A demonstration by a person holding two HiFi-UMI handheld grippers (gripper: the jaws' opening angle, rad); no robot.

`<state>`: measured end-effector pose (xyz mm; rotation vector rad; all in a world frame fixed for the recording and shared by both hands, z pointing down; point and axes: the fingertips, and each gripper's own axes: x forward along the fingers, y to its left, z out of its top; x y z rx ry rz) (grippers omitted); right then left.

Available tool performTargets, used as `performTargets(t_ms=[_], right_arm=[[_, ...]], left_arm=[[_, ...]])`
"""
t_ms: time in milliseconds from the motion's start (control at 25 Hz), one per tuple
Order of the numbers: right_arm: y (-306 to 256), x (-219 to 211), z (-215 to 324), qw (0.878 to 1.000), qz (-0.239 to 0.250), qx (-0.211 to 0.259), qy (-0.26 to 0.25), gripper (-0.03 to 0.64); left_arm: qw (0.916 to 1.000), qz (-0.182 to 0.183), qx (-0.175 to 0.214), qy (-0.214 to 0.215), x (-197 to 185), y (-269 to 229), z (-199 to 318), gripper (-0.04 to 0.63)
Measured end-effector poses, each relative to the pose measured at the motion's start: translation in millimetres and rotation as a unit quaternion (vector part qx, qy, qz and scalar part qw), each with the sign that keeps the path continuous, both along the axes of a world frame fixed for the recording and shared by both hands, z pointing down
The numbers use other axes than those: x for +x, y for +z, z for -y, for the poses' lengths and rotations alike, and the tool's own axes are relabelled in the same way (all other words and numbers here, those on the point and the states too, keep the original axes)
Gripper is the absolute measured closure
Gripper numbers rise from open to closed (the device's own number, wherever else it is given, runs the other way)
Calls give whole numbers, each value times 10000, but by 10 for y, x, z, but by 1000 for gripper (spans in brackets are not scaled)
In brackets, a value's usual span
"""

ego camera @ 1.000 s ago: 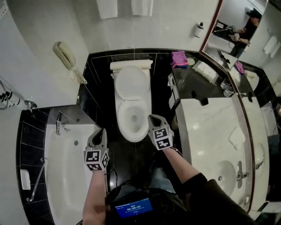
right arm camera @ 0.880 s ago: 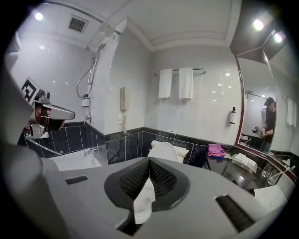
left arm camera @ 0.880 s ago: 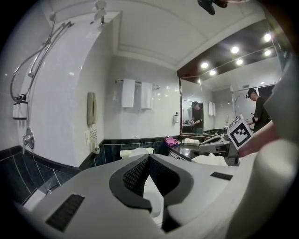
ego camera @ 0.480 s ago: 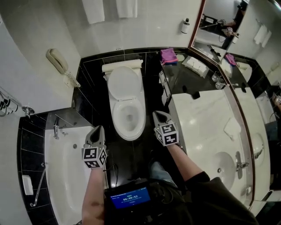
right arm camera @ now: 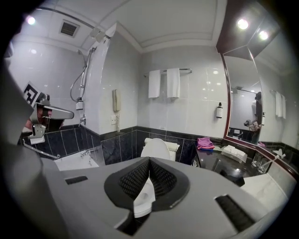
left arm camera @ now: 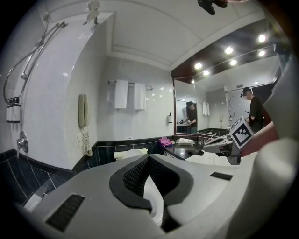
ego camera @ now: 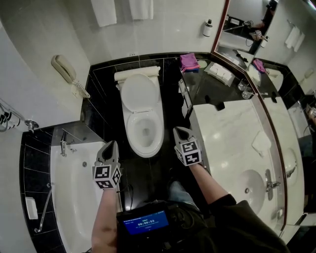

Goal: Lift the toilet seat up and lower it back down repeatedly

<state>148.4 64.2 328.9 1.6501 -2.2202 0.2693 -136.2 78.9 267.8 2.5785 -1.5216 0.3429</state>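
The white toilet [ego camera: 144, 133] stands between my two grippers in the head view. Its lid [ego camera: 140, 92] is raised upright against the cistern. I cannot tell whether the seat ring is up with it. My left gripper [ego camera: 109, 146] hangs left of the bowl's front, over the tub's edge, shut and holding nothing. Right of the bowl's front, my right gripper [ego camera: 179, 132] is also shut and empty, apart from the bowl. The left gripper [left arm camera: 148, 158] and the right gripper [right arm camera: 149, 161] both look toward the toilet past touching pads. The upright lid [right arm camera: 155, 149] shows beyond the right one.
A bathtub [ego camera: 69, 197] with its tap lies at the left. A wall phone [ego camera: 64, 69] hangs above it. A black counter [ego camera: 212, 89] with a pink cloth [ego camera: 189, 61] and a white marble vanity [ego camera: 232, 143] with a basin fill the right. Towels [ego camera: 104, 12] hang on the back wall.
My right gripper has drawn away from the bowl's front rim, out to its right. The left gripper shifted slightly. The toilet looks the same.
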Motion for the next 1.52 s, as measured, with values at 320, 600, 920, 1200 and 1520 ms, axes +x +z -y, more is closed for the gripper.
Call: performTargets(t_ms=[320,600,920,1200,1520], right_arm=[[501,-488,94,9567,-2622,47,-1266,550],[1557,-1040,282,9012,-3669,-181,-2301,398],[3262,-1544,503,8544,-4198,-422,-3033,336],[4703,-1788,570,8288,-4528,-618,-3229,337],[5808,-1968,524,8169,-4580,-909,-3386,339]], left_arm=[[9997,211,-62,141,104,231,77,594],[9989,388,-103,253,100,870,276,594],[9994,283,-185,13,-335,2223,540,594],[9989,240,-351,-174,-751,3470,494,594],[9990,268,-306,-168,-907,4099,545,594]])
